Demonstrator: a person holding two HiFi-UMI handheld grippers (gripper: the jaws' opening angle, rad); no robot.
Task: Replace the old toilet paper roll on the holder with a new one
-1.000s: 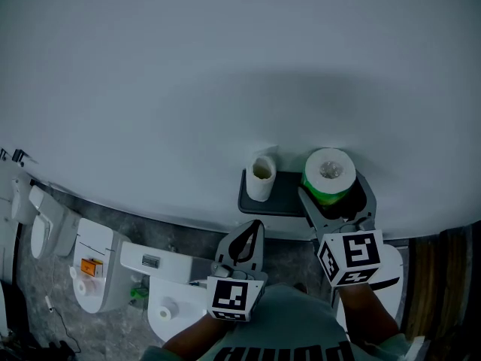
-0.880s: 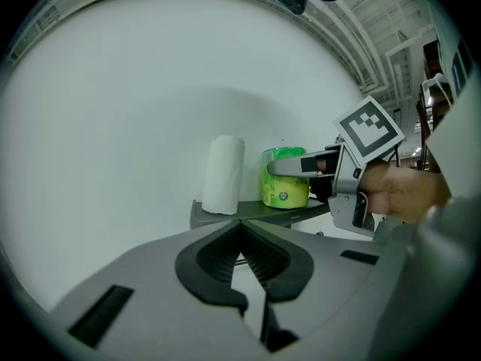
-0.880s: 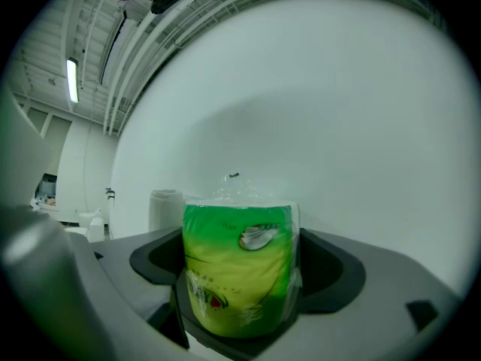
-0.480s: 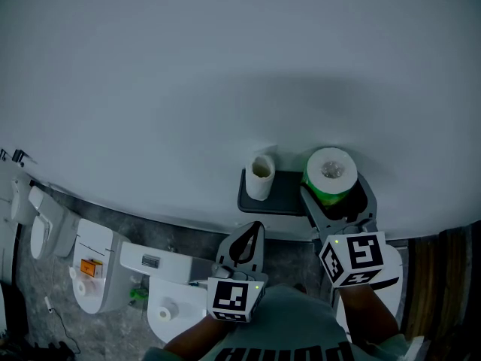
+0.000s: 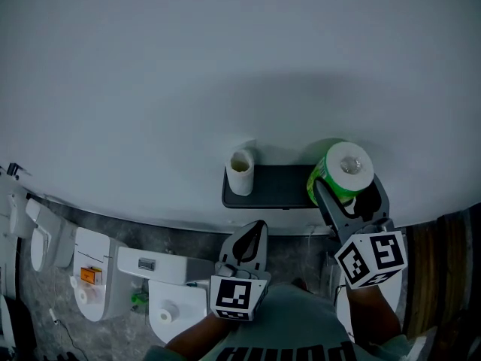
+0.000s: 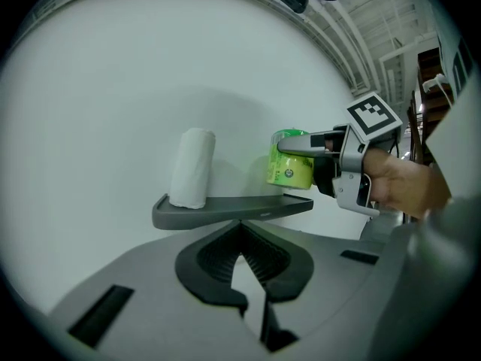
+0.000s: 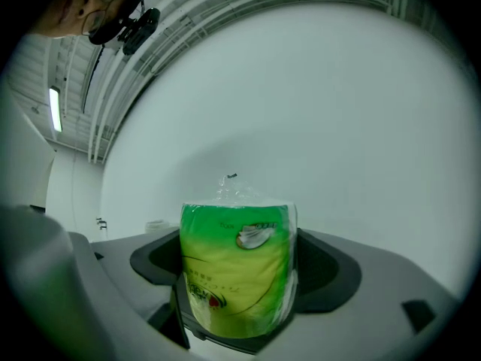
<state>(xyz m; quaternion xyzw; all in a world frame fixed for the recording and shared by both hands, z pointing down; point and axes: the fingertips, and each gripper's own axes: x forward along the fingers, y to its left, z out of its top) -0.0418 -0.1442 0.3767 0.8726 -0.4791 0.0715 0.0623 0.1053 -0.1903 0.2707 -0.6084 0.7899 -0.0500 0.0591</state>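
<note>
A thin, nearly used-up white roll stands upright at the left end of a dark grey wall shelf; the left gripper view shows the same roll and shelf. My right gripper is shut on the new roll, which is wrapped in green plastic. It holds that roll in the air just past the shelf's right end. The green roll fills the right gripper view. My left gripper hangs below the shelf, shut and holding nothing.
A plain white wall is behind the shelf. A white toilet and its cistern stand on the grey floor at the lower left. A dark wooden surface runs along the right edge.
My right gripper has carried the green roll to the right, from on the shelf to just off its right end. The left gripper has stayed where it was.
</note>
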